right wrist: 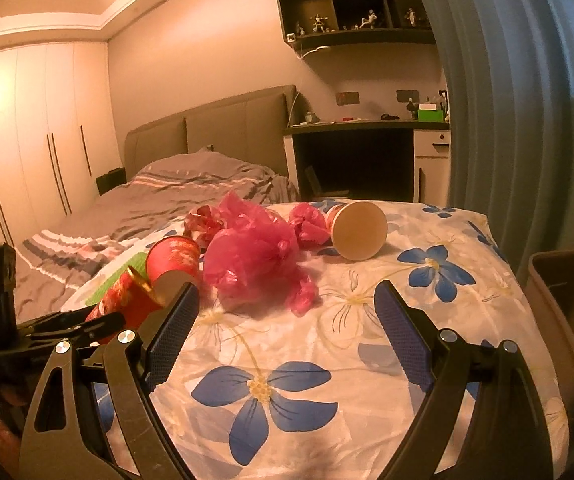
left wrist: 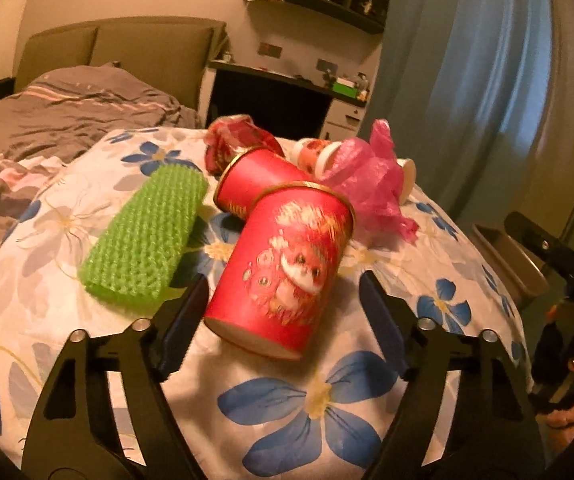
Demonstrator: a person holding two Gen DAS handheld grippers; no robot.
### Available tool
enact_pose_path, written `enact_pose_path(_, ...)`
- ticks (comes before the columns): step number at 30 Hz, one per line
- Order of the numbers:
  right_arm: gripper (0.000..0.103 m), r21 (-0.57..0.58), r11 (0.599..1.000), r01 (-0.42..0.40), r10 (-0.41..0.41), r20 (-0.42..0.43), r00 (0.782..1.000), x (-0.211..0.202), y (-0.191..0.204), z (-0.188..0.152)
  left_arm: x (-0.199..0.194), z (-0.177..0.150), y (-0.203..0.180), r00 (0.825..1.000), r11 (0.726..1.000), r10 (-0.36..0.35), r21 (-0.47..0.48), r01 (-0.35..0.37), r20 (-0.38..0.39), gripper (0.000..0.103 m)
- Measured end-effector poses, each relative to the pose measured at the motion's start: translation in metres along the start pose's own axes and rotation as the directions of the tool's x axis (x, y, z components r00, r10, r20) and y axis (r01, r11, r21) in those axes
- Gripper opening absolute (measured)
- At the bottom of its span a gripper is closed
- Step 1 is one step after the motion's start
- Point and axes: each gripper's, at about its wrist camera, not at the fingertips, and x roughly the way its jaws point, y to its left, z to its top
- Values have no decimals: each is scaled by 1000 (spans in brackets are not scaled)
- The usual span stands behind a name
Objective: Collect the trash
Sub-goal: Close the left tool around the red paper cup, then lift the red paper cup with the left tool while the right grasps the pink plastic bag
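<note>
A red paper cup [left wrist: 283,268] lies on its side on the flowered cloth, its base between the fingers of my open left gripper [left wrist: 285,292], untouched. A second red cup [left wrist: 253,182] lies behind it, then a crumpled red wrapper [left wrist: 235,140], a pink plastic bag [left wrist: 367,176] and a small cup [left wrist: 317,154]. My right gripper [right wrist: 287,304] is open and empty, just short of the pink bag [right wrist: 253,260]. A cup lying on its side [right wrist: 359,230] shows its base. The two red cups [right wrist: 159,276] lie at left beside the left gripper.
A green knitted sponge [left wrist: 143,236] lies left of the cups. A beige bin [right wrist: 571,312] stands off the right edge of the flowered table [right wrist: 427,320]; it also shows in the left wrist view [left wrist: 511,260]. A bed [right wrist: 159,200], desk and blue curtain [right wrist: 527,100] lie behind.
</note>
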Motion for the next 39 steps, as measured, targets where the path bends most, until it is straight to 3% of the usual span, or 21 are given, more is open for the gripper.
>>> enact_pose_path(10, 86, -4, 1000, -10, 10, -19, 1000, 7, 6, 0, 7, 2, 1, 999, 999, -31, -18, 31, -17, 71)
enact_pose_path(13, 86, -4, 1000, -10, 10, -19, 1000, 8, 6, 0, 10, 2, -3, 999, 999, -38, -6, 38, -26, 62)
enact_pose_path(15, 86, 0, 1000, -10, 10, -25, 1000, 10, 6, 0, 11, 1, -5, 999, 1000, -30, -3, 30, -25, 62)
enact_pose_path(27, 86, -18, 1000, -25, 24, -28, 999, 28, 11, 5, -30, -14, -7, 998, 995, -40, -92, 45, 54, 59)
enact_pose_path(32, 86, -22, 999, -49, 48, -29, 998, 48, 22, 14, -44, -15, -2, 997, 992, -13, -121, 23, 77, 59)
enact_pose_path(39, 76, -33, 998, -52, 51, -47, 998, 78, 35, 25, -56, -9, 4, 993, 990, 38, -140, -22, 110, 59)
